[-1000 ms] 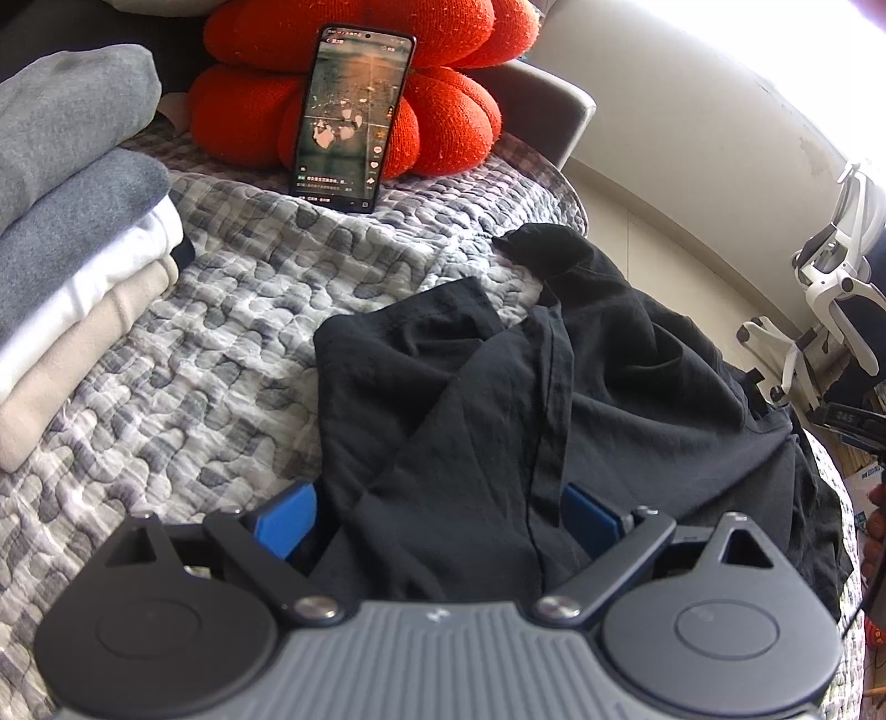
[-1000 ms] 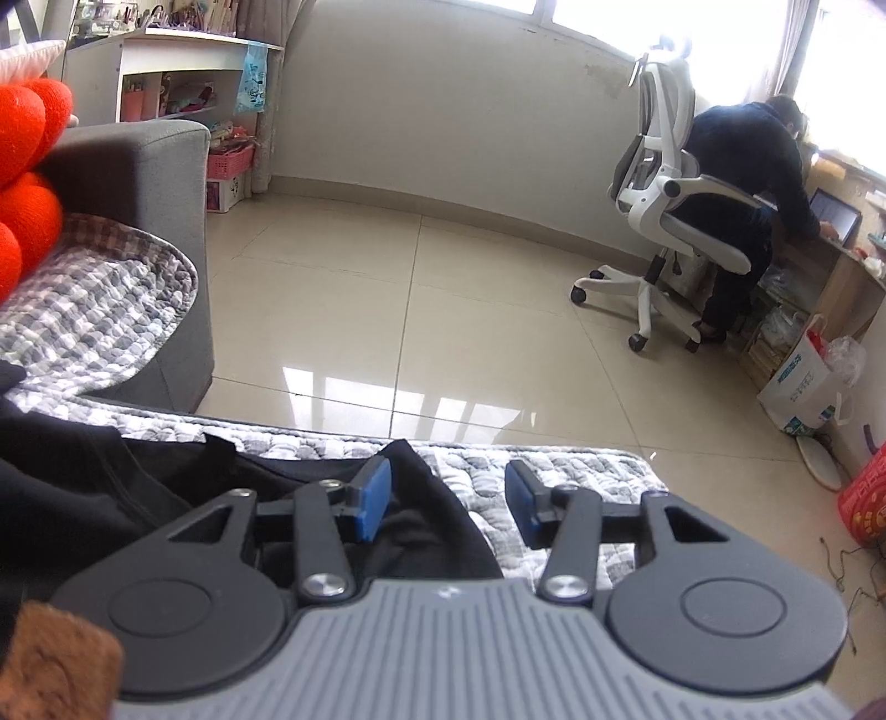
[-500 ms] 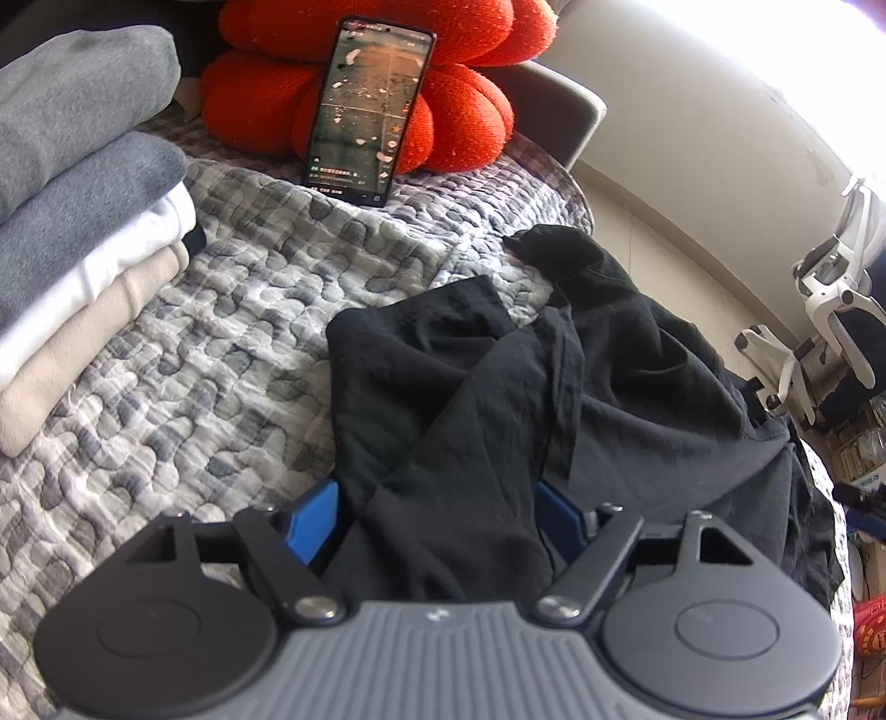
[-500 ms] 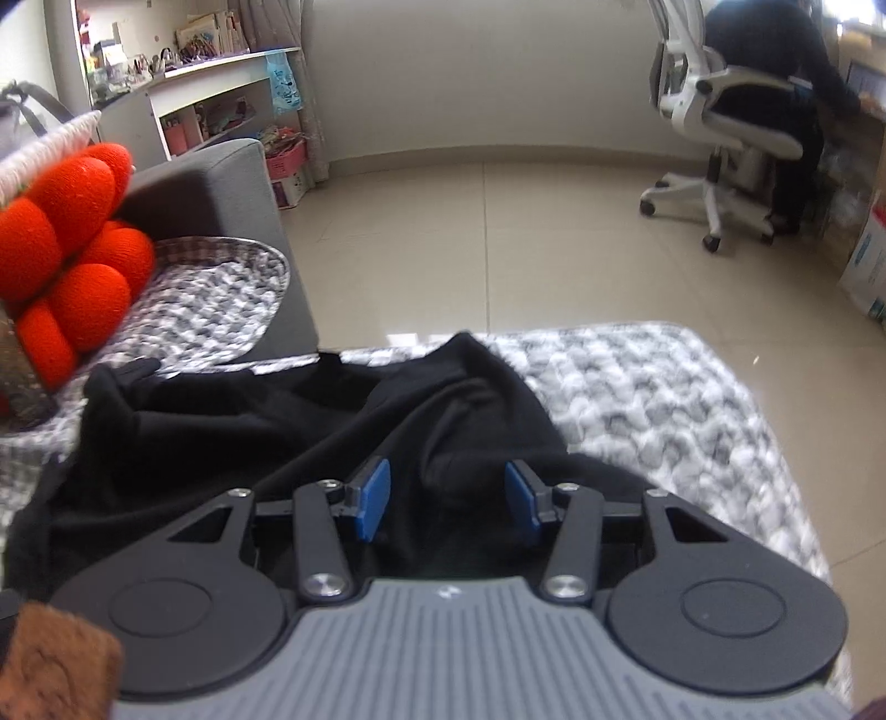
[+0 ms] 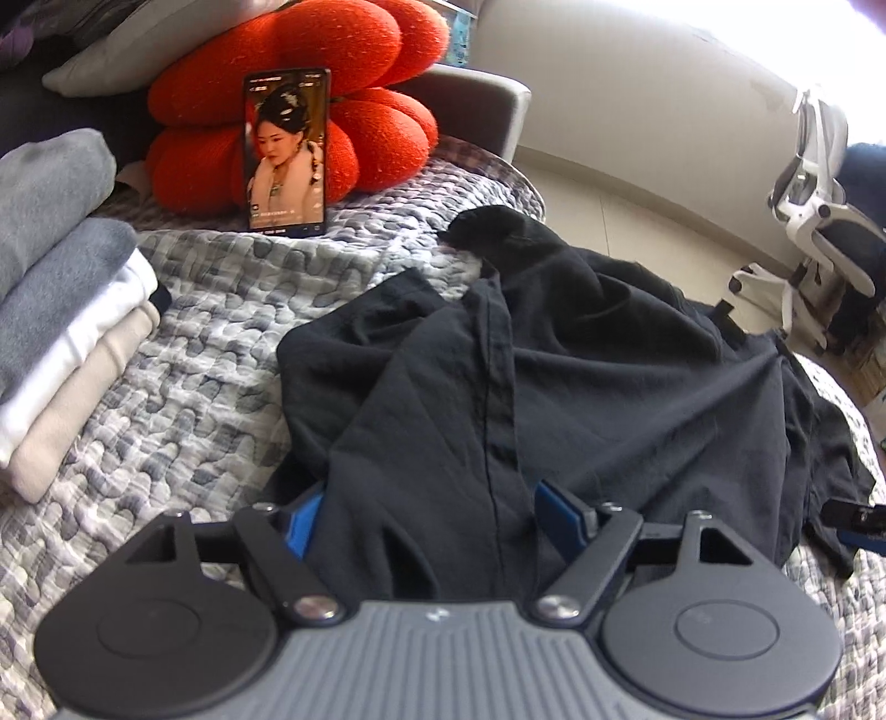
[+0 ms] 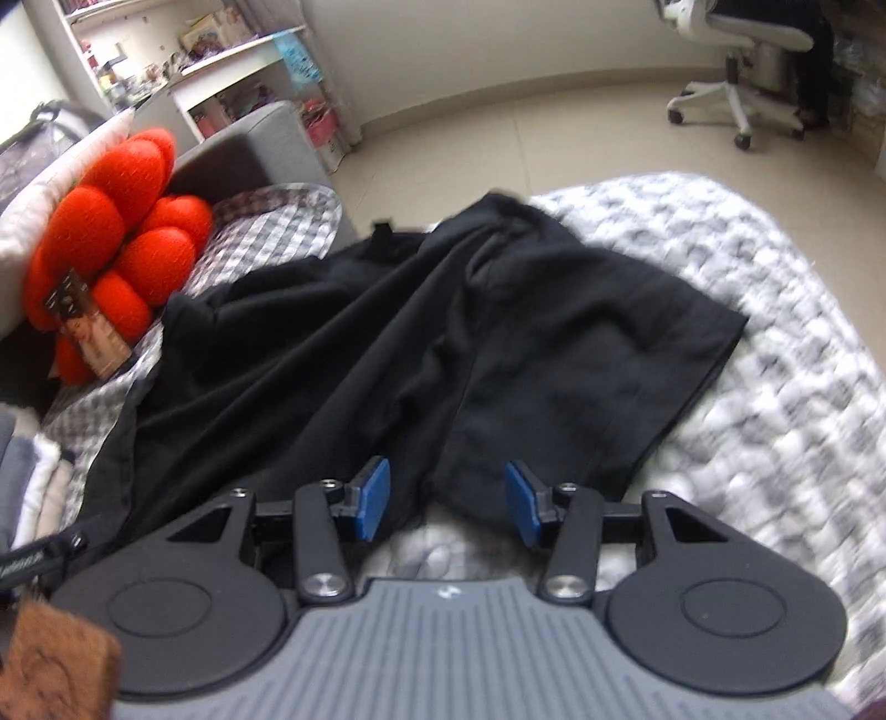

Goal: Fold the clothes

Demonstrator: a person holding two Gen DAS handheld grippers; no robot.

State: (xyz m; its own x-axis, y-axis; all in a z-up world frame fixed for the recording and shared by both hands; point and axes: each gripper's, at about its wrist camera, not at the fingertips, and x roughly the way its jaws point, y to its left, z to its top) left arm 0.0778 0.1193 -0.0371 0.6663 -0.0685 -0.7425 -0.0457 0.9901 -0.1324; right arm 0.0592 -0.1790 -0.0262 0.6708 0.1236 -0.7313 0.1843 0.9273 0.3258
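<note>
In the left wrist view, a bunched part of the black garment [image 5: 554,360] is enclosed by the left hand-held gripper [image 5: 426,515]; its jaws have just been closing, probably to lift a fold, though contact cannot be told. The garment is spread on the quilted bed [image 5: 210,343], beside folded clothes [image 5: 61,299].

In the right wrist view, the right hand-held gripper [image 6: 446,507] is held open at the garment's near edge, nothing gripped. An office chair [image 6: 747,50] is seen behind.

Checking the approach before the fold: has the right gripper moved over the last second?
Yes. The right gripper has swung from the bed edge and floor in over the black garment, toward the red cushion.
</note>
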